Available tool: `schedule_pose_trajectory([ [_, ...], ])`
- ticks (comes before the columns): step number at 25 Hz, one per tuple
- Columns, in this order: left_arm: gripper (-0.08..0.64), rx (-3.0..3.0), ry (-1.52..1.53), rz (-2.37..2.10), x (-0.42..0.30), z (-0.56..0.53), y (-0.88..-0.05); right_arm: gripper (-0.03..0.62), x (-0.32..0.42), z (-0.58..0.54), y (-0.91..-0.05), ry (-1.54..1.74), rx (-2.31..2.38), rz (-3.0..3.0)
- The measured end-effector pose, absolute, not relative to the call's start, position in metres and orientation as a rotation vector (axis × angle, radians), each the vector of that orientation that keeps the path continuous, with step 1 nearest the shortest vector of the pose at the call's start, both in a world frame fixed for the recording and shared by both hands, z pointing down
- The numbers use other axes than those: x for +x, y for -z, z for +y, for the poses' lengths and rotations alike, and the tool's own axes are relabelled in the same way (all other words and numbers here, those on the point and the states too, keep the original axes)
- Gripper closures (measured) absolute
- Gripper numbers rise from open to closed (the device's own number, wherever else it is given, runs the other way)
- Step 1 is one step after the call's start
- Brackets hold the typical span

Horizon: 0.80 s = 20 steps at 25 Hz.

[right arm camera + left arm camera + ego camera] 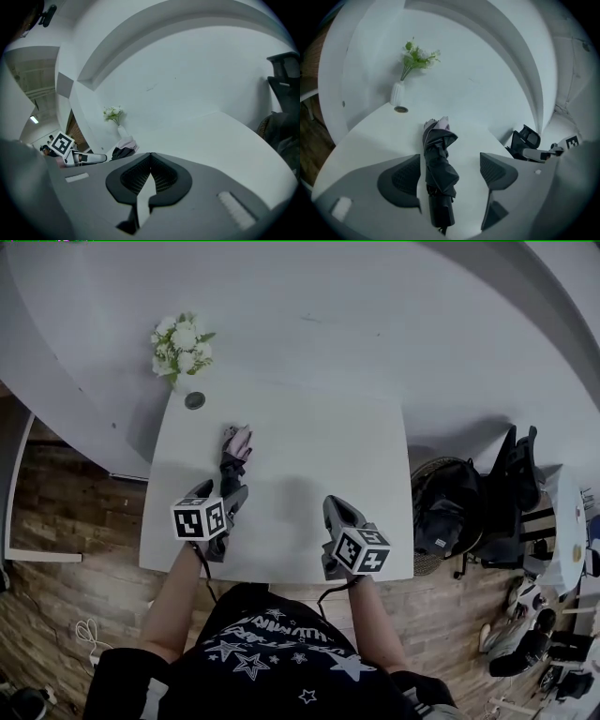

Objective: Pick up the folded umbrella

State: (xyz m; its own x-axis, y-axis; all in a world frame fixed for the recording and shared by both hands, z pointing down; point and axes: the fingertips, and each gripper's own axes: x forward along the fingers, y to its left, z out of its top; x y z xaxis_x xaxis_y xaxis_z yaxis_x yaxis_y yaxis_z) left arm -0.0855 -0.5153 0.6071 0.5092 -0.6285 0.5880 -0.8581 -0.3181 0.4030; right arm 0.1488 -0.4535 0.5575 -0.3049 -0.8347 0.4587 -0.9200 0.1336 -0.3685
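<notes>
Left tongs [451, 173] spread astride crumpled black fabric umbrella [439, 164]; right tongs [150, 168] pressed together; smooth white tabletop [309, 456].

a white table [309, 456] stands against a curved white wall [375, 315]. at its far left corner sits a ribbed white vase [397, 93] of white flowers [183, 345], a small dark round disc [195, 400] just beside it. a black chair [514, 484] stands off to the right.
</notes>
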Motion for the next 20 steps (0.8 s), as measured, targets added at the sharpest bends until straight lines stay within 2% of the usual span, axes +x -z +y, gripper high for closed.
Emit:
schedule_pose_trajectory([
  [11, 0.159, 1.873, -0.531, -1.166, -0.085, -0.540, -0.659, 0.575, 0.155, -0.470, -0.574, -0.955, 1.799, -2.176],
  [20, 0.246, 1.851, -0.639, -1.115, -0.077, -0.547, -0.678, 0.575, 0.155, -0.477, -0.577, -0.973, 1.806, -2.148],
])
